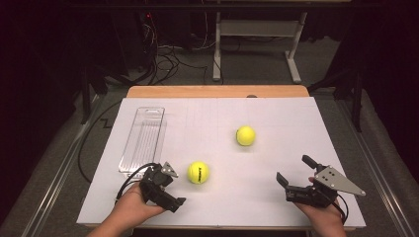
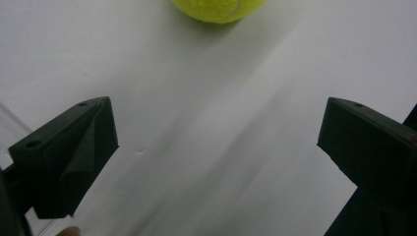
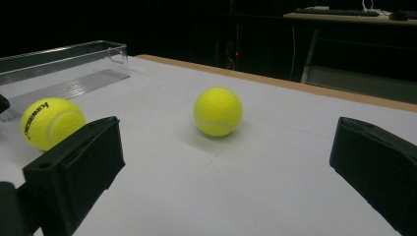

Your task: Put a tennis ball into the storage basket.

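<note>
Grey desk frame (image 1: 257,37) on floor beyond table (image 1: 296,118); cables (image 1: 163,59) tangled left of it.

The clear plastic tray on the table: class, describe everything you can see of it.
The clear plastic tray is a long, narrow, transparent box with low walls, a ribbed floor and rounded corners. It is empty and lies flat on the white table at the left, running front to back. The left gripper sits near its front end; nothing visibly touches it.
</note>
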A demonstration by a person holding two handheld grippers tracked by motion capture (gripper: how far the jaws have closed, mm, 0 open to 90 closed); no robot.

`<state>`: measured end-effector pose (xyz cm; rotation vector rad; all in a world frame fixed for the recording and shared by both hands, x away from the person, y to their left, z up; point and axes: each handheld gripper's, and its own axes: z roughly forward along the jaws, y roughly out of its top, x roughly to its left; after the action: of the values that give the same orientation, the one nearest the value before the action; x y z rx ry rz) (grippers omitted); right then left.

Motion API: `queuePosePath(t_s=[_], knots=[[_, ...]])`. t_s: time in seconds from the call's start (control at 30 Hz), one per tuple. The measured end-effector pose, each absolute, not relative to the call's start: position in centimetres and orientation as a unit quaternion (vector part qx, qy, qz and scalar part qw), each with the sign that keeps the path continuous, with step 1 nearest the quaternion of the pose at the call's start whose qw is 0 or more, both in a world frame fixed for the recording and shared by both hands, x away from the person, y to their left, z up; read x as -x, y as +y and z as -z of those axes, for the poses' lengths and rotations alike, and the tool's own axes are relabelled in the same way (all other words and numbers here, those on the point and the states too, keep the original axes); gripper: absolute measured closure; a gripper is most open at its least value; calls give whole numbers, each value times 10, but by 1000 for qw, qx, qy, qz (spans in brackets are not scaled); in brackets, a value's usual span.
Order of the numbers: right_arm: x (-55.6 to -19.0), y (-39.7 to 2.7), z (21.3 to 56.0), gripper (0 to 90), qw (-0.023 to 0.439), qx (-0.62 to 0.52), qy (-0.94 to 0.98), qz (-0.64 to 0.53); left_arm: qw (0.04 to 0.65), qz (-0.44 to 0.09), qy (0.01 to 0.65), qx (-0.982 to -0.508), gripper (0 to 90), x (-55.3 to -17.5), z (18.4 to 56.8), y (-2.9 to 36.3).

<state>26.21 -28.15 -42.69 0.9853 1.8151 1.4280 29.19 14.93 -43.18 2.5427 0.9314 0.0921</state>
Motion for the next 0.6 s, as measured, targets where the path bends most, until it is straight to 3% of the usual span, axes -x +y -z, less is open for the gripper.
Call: queuePosePath(t_s=[0.6], knots=[[-262, -279, 427, 2, 306, -366, 693, -540, 157, -5, 324, -933, 27, -305, 423, 142]])
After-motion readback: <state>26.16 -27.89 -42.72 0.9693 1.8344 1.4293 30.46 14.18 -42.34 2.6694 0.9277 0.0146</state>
